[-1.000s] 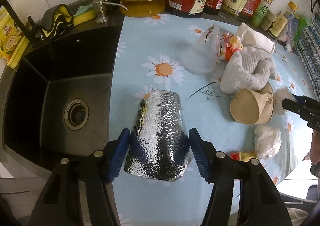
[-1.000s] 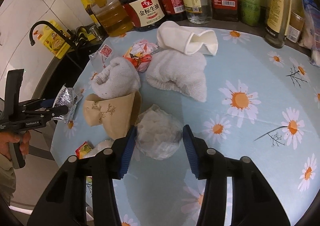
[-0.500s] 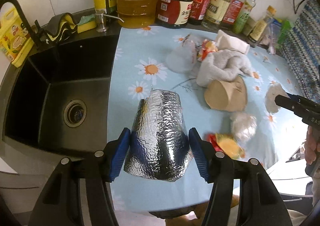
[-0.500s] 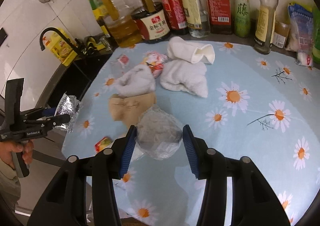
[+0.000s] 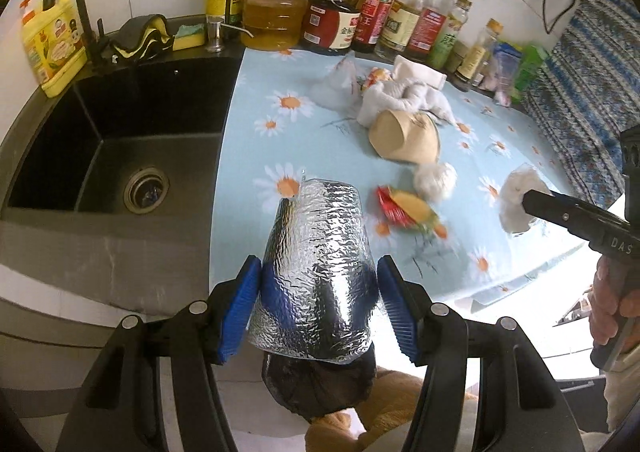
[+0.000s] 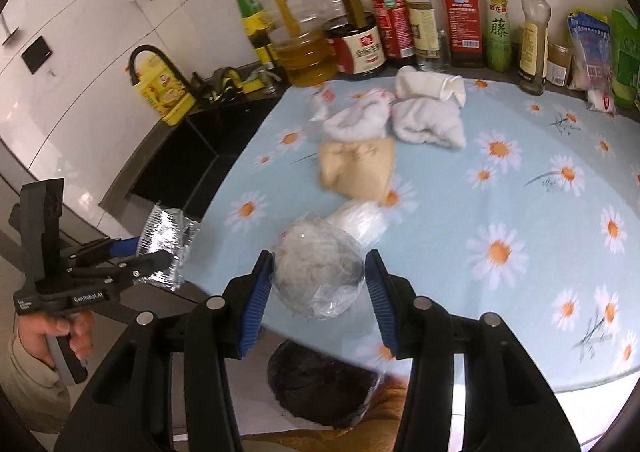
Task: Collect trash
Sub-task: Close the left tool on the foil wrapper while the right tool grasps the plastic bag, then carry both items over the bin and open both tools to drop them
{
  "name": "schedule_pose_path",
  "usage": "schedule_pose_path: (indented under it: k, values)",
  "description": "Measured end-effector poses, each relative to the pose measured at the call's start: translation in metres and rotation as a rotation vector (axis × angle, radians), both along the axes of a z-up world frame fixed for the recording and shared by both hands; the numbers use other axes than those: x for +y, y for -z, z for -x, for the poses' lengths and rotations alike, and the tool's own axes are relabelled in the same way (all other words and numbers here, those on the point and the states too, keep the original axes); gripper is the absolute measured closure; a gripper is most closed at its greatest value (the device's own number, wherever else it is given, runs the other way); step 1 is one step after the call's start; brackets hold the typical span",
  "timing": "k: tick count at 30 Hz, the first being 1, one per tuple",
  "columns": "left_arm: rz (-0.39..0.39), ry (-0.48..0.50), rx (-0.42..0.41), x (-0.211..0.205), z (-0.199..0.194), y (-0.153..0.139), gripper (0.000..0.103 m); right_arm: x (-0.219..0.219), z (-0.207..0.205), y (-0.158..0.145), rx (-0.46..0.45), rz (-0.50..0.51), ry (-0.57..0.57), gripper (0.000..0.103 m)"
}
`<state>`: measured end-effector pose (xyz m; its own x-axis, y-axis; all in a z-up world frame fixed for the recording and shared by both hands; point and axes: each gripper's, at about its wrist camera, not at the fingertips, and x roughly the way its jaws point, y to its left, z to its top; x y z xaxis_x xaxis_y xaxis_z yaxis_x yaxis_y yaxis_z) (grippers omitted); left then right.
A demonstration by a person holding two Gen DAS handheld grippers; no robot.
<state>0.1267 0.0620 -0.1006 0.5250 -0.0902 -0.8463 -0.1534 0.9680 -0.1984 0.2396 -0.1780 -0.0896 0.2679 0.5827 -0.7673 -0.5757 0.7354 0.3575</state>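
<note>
My left gripper is shut on a crumpled silver foil bag, held above the counter's front edge; it also shows in the right wrist view. My right gripper is shut on a clear plastic-wrapped wad, seen in the left wrist view too. On the daisy tablecloth lie a brown paper bag, a red-yellow wrapper, a white crumpled wad and a clear plastic bag.
A black sink sits left of the cloth. Bottles line the back wall. White towels lie mid-table. A dark trash bag opening lies below the grippers, past the counter edge.
Both grippers have lifted and pulled back from the table with their loads, now past the front edge. The table appears farther away.
</note>
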Motion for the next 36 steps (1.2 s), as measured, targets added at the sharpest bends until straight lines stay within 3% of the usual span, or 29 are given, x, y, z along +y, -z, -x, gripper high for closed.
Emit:
schedule_pose_path:
  k: [8,16,36]
  values:
    - [0.017,0.032,-0.001,-0.009,0.044,0.007,0.045,0.014,0.054,0.008,0.032,-0.008,-0.014,0.055]
    - [0.051,0.041,0.045,-0.014,0.073,0.034,0.045,0.027,0.090,0.041,0.113,0.016,-0.034,0.055]
    - [0.136,0.054,0.262,-0.033,0.079,0.139,0.045,0.030,0.102,0.149,0.368,0.076,0.019,0.055]
